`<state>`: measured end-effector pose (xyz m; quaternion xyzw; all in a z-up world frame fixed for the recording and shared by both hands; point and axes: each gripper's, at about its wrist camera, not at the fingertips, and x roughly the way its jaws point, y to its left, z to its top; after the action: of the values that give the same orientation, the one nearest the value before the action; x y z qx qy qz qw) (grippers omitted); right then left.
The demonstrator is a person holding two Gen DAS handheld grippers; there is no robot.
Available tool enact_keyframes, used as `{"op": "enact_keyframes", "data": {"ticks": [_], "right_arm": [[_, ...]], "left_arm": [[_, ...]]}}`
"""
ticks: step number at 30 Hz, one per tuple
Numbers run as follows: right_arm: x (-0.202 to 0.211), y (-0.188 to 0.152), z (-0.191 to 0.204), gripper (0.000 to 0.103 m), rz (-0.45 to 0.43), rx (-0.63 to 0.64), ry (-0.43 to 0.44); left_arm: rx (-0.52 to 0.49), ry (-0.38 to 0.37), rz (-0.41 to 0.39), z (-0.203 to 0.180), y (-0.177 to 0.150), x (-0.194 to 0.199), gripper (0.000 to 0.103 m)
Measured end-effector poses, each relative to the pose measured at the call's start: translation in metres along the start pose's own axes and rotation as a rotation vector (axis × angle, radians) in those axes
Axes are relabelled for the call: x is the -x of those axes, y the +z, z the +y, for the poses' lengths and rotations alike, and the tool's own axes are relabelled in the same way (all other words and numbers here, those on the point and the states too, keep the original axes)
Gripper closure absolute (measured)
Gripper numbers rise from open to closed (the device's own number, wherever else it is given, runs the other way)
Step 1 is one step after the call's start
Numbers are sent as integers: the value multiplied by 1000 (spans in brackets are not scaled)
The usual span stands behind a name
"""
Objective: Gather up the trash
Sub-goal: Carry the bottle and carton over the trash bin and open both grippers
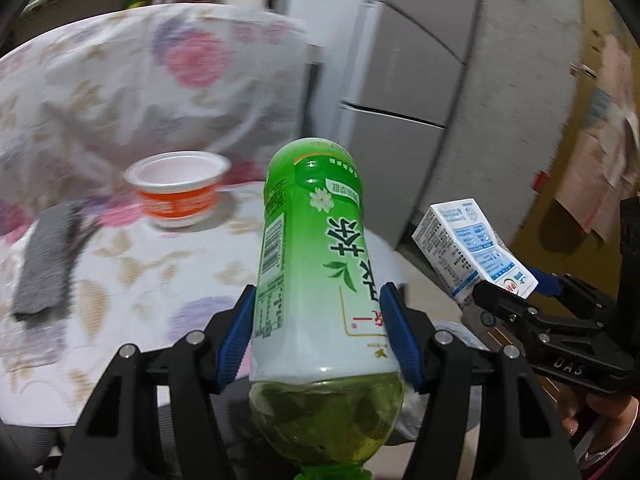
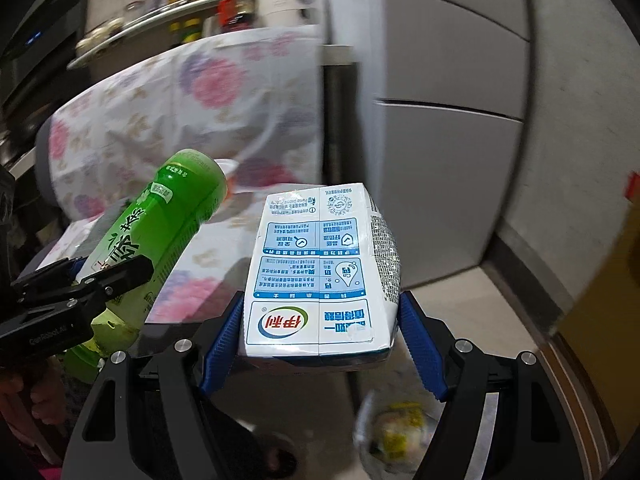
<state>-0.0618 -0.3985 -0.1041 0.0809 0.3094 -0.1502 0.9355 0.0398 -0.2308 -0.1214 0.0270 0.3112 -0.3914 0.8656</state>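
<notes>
— Left wrist view: our left gripper (image 1: 320, 320) grips the bottle (image 1: 316, 264); right gripper (image 2: 320, 336) grips the carton (image 2: 320, 276), both lifted.
— Outstanding?
— We judge the cup (image 1: 178, 188) remains on the bench (image 1: 132, 276); nothing binned yet.

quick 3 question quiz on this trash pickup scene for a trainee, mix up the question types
1. True or false: the left gripper is shut on the green bottle.
2. What does the right gripper hold? A) orange cup B) milk carton C) grey cloth
3. Name the piece of trash not yet picked up from the floral tablecloth.

Key
1. True
2. B
3. The orange cup
</notes>
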Motion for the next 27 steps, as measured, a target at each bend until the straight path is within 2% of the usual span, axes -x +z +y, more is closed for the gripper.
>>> {"op": "enact_keyframes", "data": {"ticks": [10,14,19,26,27], "right_arm": [[26,-53,-98,28,23,-156,-185],[25,-76,-130,28,57,-228,-221],[18,-96,-160,28,89,-303,-237],[-4,-104,-178,25,103,-327,-215],[-7,-106,-182,18,110,-333,-221]], "left_arm": [[-155,-195,61,-105,-14,-47,42],[-218,-246,100,-138,-25,-67,42],[-233,-277,148,-157,-32,-92,42],[-246,-303,180,-171,-34,-116,40],[-243,-297,179,-171,-34,-118,31]]}}
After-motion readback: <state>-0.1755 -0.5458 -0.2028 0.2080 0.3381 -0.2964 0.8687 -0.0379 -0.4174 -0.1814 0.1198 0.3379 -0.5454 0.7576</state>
